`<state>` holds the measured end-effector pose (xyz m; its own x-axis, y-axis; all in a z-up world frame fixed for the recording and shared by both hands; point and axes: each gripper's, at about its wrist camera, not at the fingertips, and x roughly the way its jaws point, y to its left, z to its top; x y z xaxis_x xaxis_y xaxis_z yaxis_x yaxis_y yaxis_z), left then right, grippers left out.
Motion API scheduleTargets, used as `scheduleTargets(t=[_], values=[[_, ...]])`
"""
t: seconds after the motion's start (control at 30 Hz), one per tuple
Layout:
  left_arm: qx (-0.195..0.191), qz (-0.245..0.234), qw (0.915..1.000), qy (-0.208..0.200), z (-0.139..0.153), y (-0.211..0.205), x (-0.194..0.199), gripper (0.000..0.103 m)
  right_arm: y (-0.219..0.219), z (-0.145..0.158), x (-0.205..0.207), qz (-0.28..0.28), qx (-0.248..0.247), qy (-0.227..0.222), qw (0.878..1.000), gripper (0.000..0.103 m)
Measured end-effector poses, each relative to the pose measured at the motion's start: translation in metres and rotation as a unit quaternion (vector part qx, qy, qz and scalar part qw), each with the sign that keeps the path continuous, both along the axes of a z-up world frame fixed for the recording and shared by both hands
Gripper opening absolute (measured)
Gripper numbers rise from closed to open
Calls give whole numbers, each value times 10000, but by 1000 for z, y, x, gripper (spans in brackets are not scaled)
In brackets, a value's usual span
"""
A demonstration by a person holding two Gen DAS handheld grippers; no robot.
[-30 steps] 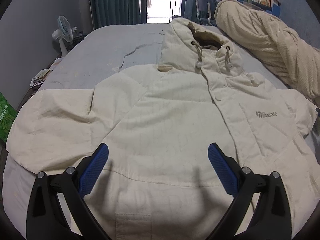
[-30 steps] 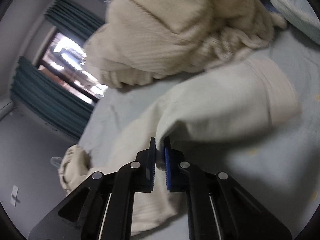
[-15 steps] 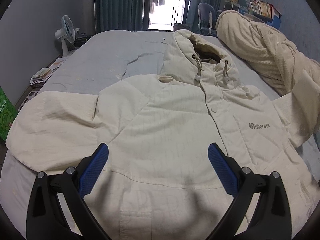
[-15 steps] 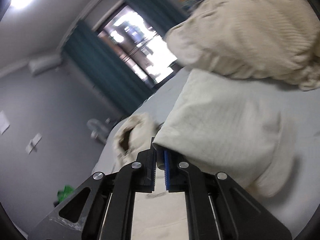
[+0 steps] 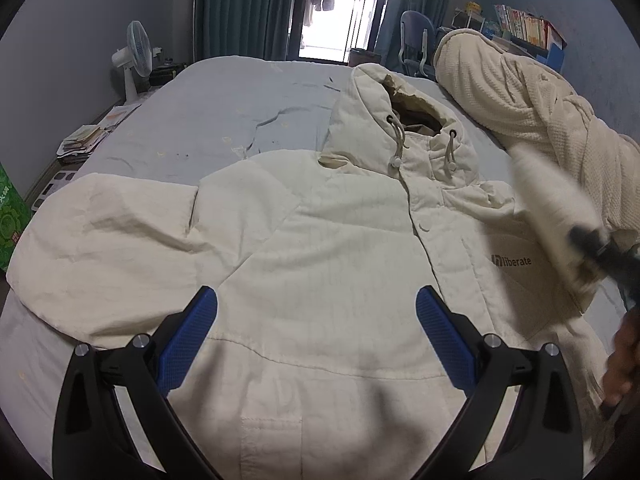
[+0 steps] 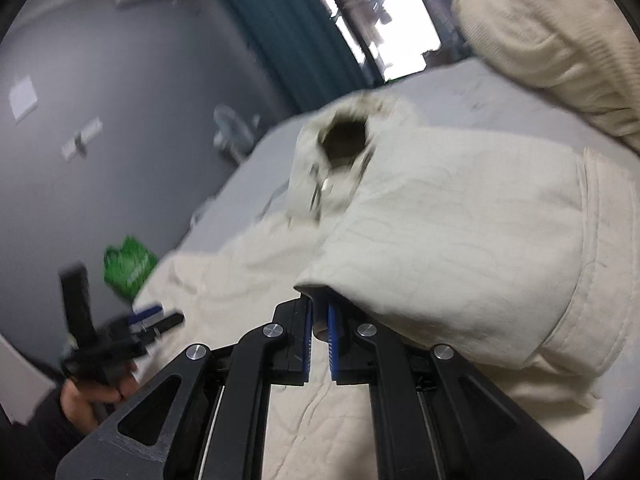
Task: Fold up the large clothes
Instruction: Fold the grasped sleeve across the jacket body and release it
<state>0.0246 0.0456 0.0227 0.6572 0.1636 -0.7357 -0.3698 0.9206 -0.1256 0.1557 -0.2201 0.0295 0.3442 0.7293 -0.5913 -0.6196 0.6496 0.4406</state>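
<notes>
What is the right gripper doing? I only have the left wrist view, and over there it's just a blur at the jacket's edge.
Observer: The right gripper is shut on the sleeve, pinching its edge between the blue pads.
Operator: Is the sleeve flat on the bed?
Observer: No, it is lifted and draped over the jacket body, cuff end trailing to the right.
Operator: Can that camera see the left gripper?
Observer: Yes, the left gripper shows at lower left, blurred, with a hand gripping its handle. Your view shows it open: blue fingers spread above the hem.
</notes>
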Motion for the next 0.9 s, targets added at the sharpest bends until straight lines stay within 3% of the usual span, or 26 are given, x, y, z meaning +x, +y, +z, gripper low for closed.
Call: scheduleTargets(t=[0.17,0.3,0.43,0.63,0.9], values=[[-38,30,10000,-58,2,2,-1,95,17,-40,5,327,-600,359,9970,11],[-90,57,9999,-60,2,4,-1,95,18,-52,4,557,-653,635,9943,45],[-91,58,9999,-65,3,4,-2,95,11,-49,-2,594,-718,602,9938,60],[-129,52,9998,-104,4,3,-3,95,-17,-34,-13,461,-725,406,9955,66],[-189,-189,9996,-82,0,-10,-3,95,-78,-13,-9,-433,-869,-85,9952,75]])
